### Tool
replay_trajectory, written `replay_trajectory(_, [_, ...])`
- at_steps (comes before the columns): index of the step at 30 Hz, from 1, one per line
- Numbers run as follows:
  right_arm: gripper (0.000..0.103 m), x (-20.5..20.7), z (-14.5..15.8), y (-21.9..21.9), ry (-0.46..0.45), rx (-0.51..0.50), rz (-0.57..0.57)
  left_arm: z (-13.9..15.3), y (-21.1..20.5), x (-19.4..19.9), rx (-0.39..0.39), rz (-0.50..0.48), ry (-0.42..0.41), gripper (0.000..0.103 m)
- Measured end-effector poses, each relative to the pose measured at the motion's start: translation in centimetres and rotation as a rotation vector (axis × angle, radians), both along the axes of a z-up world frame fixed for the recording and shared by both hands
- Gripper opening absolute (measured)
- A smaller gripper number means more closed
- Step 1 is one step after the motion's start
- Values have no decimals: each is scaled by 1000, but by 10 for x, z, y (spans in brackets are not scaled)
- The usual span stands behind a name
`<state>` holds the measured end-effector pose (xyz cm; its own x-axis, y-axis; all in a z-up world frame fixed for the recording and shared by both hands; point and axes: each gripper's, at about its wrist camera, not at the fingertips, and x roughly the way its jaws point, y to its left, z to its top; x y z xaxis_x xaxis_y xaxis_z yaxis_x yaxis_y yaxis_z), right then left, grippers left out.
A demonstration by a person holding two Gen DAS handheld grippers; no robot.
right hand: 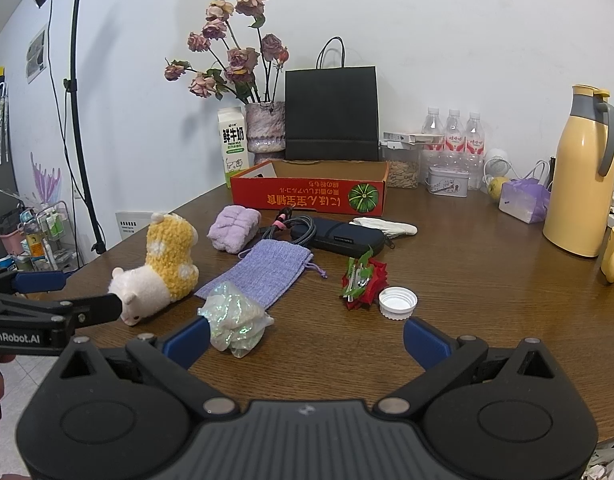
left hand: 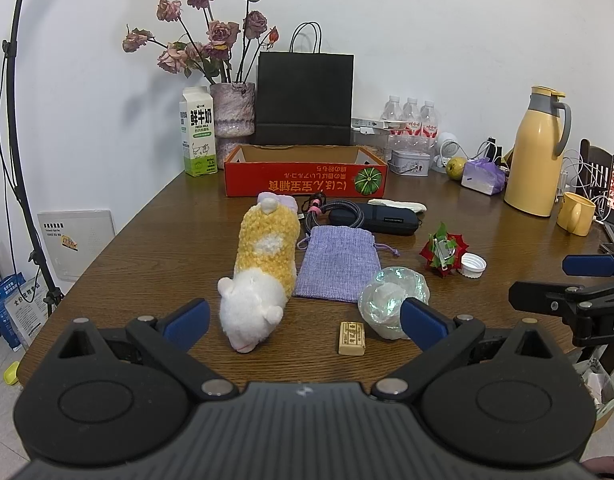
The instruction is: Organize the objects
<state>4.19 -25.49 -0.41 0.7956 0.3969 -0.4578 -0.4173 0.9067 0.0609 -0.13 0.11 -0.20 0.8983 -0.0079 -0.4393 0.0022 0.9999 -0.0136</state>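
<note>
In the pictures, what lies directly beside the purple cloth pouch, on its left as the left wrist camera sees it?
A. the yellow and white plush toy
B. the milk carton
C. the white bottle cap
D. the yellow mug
A: in the left wrist view the yellow and white plush toy lies along the left edge of the purple cloth pouch, while the cap, the mug and the carton are farther off.

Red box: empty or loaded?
Looks empty: red box shows only bare cardboard inside in both views; its front wall hides the near floor.
</note>
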Motion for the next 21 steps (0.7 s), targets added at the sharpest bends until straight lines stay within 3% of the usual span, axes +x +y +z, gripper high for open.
replay_trajectory(21, [103, -2, -1, 0, -1, -1, 0, 1, 0, 0, -2, 0, 4, 103])
